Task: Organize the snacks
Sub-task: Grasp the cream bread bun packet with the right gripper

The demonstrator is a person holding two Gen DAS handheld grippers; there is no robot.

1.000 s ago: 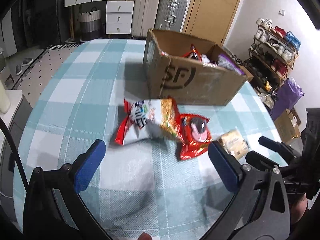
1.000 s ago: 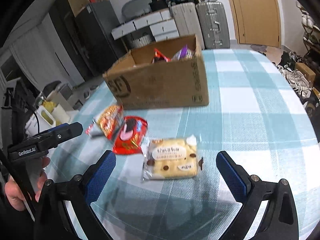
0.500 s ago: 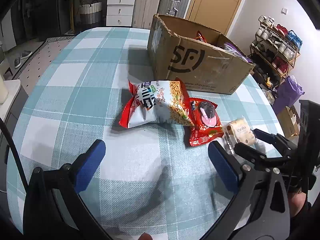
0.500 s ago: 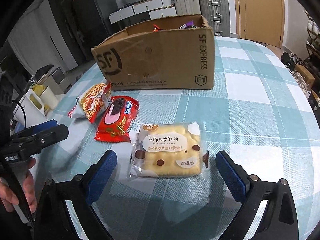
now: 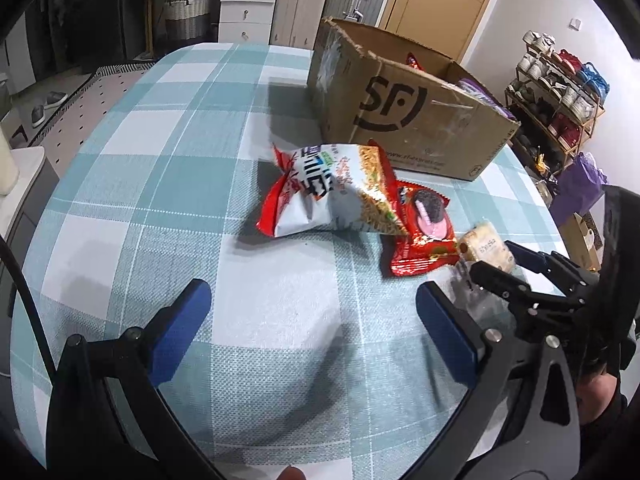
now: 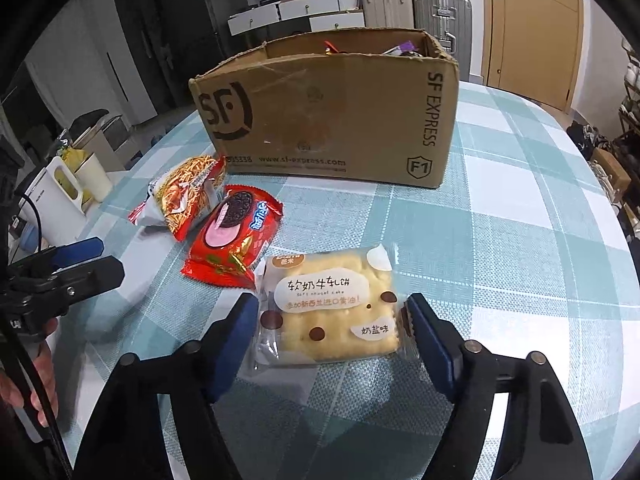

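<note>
Closing around a clear-wrapped pale yellow nougat biscuit packet (image 6: 330,312), the right gripper (image 6: 332,336) is carrying out the pick-up step of the snack sorting. Its blue-padded jaws are narrowing, with the packet lying flat on the teal-and-white checked desk (image 6: 520,240) between them; the pads are meeting the wrapper's side edges, though whether they are already pressing firmly cannot be told. Just beyond the packet, a glossy red sandwich-cookie pouch (image 6: 236,236) and a red-and-white crispy noodle snack bag (image 6: 184,196) are lying side by side, overlapping slightly, in front of the open brown cardboard shipping box (image 6: 332,120), which is already holding a few wrappers. The left gripper (image 5: 312,320) is hovering over bare cloth short of the noodle bag, its jaws spread wide and holding nothing. By this judgement, the next move is calling for a firm squeeze on the soft packet, a lift clear of the desk, and a carry over the box's near wall. The crinkly film may be slipping, so the squeeze should be landing on the biscuit itself.
</note>
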